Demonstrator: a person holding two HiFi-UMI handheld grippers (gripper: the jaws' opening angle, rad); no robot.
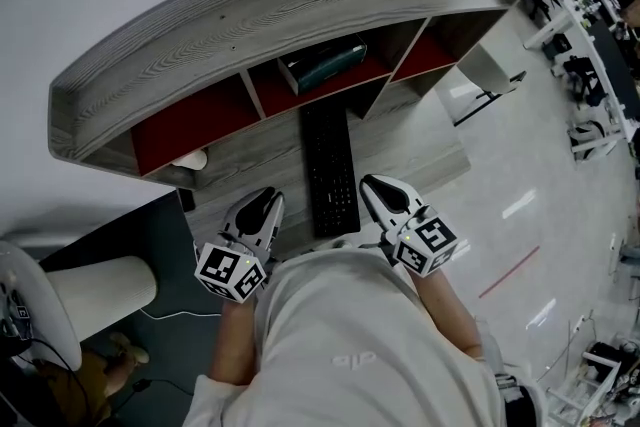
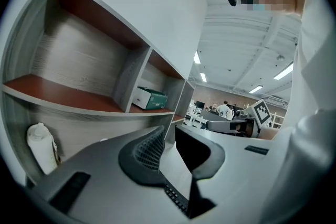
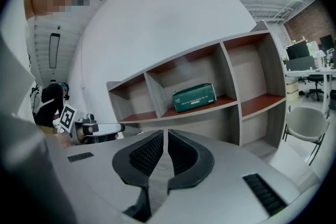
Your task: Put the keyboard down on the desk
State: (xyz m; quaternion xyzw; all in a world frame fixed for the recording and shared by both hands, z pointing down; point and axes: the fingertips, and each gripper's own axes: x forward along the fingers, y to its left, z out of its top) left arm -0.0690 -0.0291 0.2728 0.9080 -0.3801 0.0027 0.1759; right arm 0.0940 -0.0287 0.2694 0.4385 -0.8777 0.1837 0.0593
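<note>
The keyboard (image 1: 331, 170) lies along the middle of the table (image 1: 400, 150), running from 6 towards 12 o'clock, and it takes the central strip. Bare table gives room on both sides of it: at 9 o'clock up to a white bottle (image 1: 190, 159) standing under the shelf unit (image 1: 270, 5), and at 3 o'clock up to the table edge. At 12 o'clock the shelf unit closes the way. A green box (image 1: 325, 65) partly fills its middle compartment. A white chair (image 1: 490, 67) stands beyond the table at 2 o'clock.
</note>
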